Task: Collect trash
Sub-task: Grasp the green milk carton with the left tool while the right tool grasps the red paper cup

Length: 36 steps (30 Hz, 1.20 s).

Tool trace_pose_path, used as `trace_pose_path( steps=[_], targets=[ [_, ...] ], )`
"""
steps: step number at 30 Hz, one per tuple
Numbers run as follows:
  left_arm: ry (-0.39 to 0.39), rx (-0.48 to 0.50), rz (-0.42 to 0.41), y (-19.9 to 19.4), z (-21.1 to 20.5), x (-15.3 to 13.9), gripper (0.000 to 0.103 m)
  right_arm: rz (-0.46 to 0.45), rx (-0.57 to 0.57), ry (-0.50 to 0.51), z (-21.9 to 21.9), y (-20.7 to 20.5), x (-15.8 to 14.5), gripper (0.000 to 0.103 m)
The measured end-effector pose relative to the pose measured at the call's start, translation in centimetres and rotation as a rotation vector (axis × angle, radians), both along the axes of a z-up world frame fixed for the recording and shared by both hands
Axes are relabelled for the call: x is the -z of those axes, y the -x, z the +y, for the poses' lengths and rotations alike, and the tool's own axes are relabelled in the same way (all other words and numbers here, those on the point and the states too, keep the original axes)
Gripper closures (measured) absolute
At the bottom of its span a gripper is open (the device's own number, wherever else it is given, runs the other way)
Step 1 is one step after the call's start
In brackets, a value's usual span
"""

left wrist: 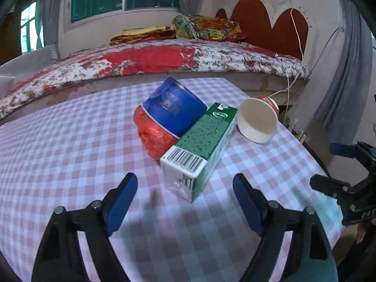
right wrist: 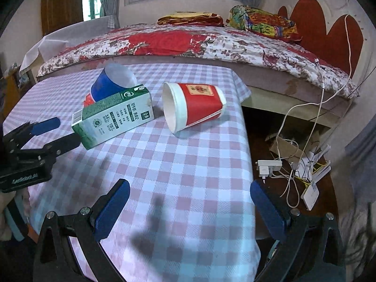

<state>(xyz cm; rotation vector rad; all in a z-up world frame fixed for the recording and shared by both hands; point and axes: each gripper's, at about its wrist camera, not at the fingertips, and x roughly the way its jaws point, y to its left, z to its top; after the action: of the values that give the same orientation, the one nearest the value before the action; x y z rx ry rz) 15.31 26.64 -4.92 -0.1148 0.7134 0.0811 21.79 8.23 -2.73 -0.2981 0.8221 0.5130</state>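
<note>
Milk carton: it lay on its side on the checked table, in the middle of the trash group. In the left wrist view it was straight ahead, at 12 o'clock from the left hand-held gripper, with the barcode end turned toward that gripper.
Long axis of carton: it ran from the near barcode end away toward about 1 o'clock in the left wrist view. Judged from this, the two fingers would close across the narrow sides of the near end.
Blue cup: it lay on its side, touching the carton at the carton's 10 o'clock side, and it rested partly on the red plastic bag.
Red paper cup: it lay on its side just beside the far end of the carton, apart from it. In the right wrist view it was at 12 o'clock from the right hand-held gripper, with its open mouth toward 8 o'clock.
Left hand-held gripper: wide open and holding nothing, near the carton but not touching it.
Right hand-held gripper: wide open too and empty, well apart from the red paper cup.
Nearer hand: the left one for the carton, as I judge; the right one for the red paper cup.
Bed: it stood behind the table, at 12 o'clock.
</note>
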Motion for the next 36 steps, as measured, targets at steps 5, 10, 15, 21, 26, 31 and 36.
trace_pose_path(
  steps=[5,10,15,21,26,31,36],
  targets=[
    [0.044,0.032,0.028,-1.5,0.3,0.8,0.027,0.014,-0.006,0.014,0.9,-0.4,0.9,0.000],
    [0.084,0.090,0.022,-0.7,-1.1,0.5,0.045,0.018,-0.002,0.016,0.9,-0.7,1.2,0.000],
    [0.041,0.104,0.006,-0.6,-2.8,0.3,0.053,0.026,0.012,0.003,0.6,-1.3,1.3,0.000],
    [0.073,0.082,0.022,-2.6,-2.9,0.4,0.053,0.039,0.018,0.002,0.2,-1.4,1.6,0.000],
    [0.076,0.093,0.043,-3.0,-3.2,0.5,0.061,0.052,0.026,-0.003,0.1,-1.7,1.7,0.000],
    [0.048,0.094,0.019,-1.0,-4.0,0.1,0.062,0.048,0.028,-0.012,-0.2,-1.6,1.5,0.000],
    [0.047,0.054,-0.009,1.5,-3.9,-0.4,0.062,0.039,0.033,-0.023,0.3,-2.0,1.1,0.000]
  ],
)
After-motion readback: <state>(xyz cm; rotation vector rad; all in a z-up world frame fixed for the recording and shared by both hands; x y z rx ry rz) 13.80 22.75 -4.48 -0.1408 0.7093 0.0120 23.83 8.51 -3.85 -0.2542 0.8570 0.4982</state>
